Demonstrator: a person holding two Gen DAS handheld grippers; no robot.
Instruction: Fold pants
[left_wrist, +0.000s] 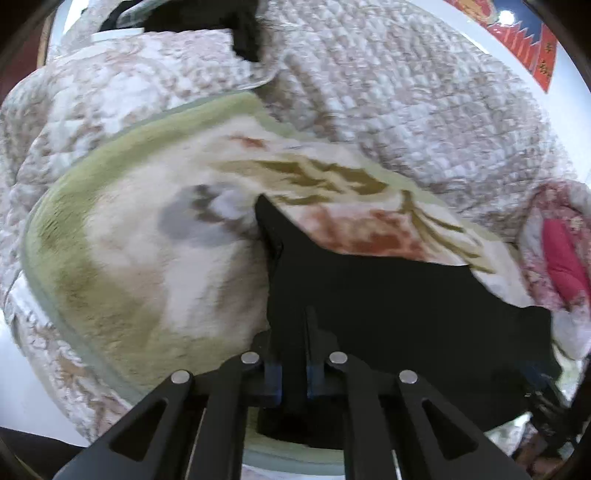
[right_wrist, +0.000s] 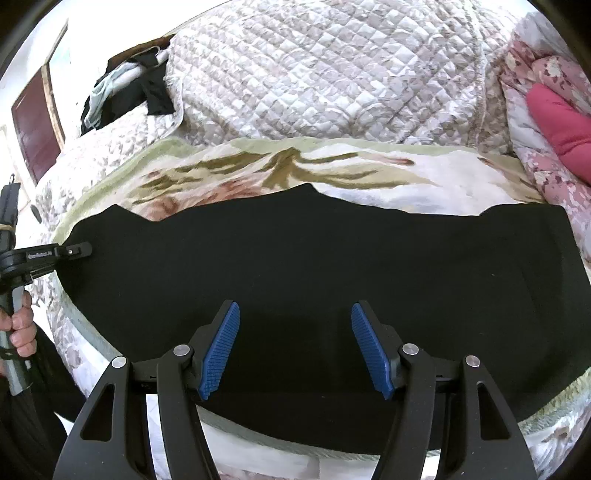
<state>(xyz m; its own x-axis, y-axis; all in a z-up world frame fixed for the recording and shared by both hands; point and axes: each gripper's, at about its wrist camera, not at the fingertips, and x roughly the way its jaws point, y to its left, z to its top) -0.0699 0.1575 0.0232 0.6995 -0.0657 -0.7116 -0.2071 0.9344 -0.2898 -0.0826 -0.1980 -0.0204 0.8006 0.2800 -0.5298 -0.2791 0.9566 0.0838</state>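
Black pants (right_wrist: 314, 266) lie spread flat across a floral green-edged blanket (right_wrist: 369, 173) on the bed. My right gripper (right_wrist: 294, 306) hovers open over the pants' near edge, and nothing sits between its blue pads (right_wrist: 219, 350). My left gripper (left_wrist: 293, 332) is shut on the pants (left_wrist: 388, 295) at their left end, with black cloth pinched between the narrow fingers. In the right wrist view the left gripper (right_wrist: 79, 250) shows at the far left, its tip on the cloth's left end, held by a hand (right_wrist: 22, 332).
A quilted pale bedspread (right_wrist: 314, 74) covers the bed beyond the blanket. A pink pillow (right_wrist: 557, 122) on floral bedding lies at the right. A heap of dark clothes (right_wrist: 125, 92) sits at the back left. The bed's near edge runs just under the grippers.
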